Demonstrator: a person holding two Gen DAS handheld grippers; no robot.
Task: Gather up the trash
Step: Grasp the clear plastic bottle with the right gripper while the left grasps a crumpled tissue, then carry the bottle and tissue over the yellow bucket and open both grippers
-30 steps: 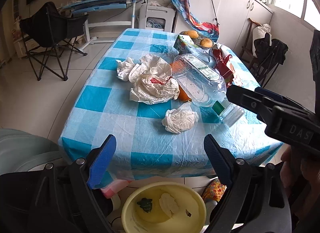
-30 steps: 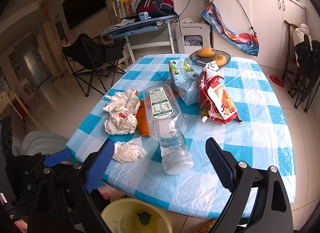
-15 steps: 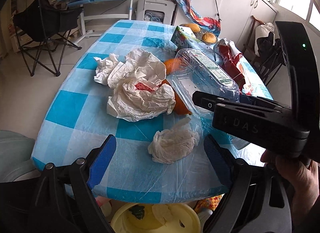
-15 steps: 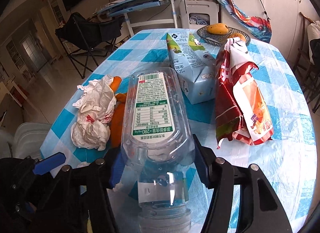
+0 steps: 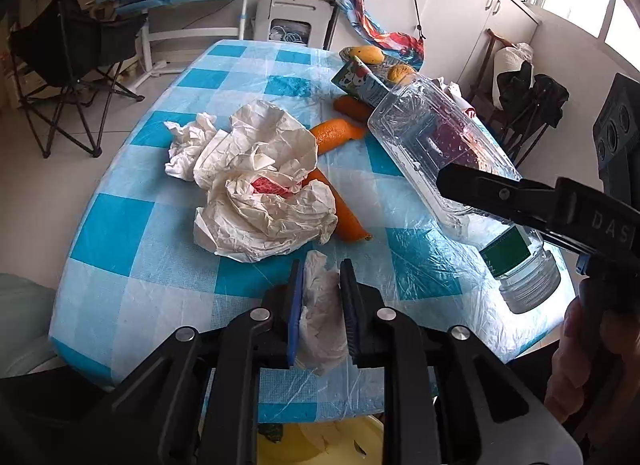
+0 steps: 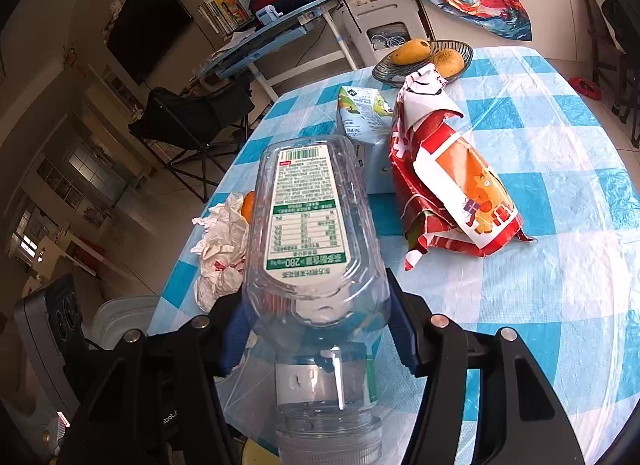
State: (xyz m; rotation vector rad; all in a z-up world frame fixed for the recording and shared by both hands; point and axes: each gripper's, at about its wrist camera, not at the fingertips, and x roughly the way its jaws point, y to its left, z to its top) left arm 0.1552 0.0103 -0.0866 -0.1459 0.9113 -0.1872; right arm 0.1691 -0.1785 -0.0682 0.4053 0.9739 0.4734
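Both views are fisheye, each riding on a hand-held gripper and looking forward and steeply down along its fingers. The left wrist view sits low at the near edge of the desk (image 5: 120, 233), very near it, facing the far wall with the cabinets. The right wrist view sits close above the near part of the desk (image 6: 560, 257), rolled to one side, facing the far left corner of the room. Both views share the checked desk top, the clear bottle (image 5: 440, 153) (image 6: 312, 225), the crumpled paper (image 5: 260, 193) (image 6: 224, 249) and the folding chair (image 5: 68, 49) (image 6: 192, 113)
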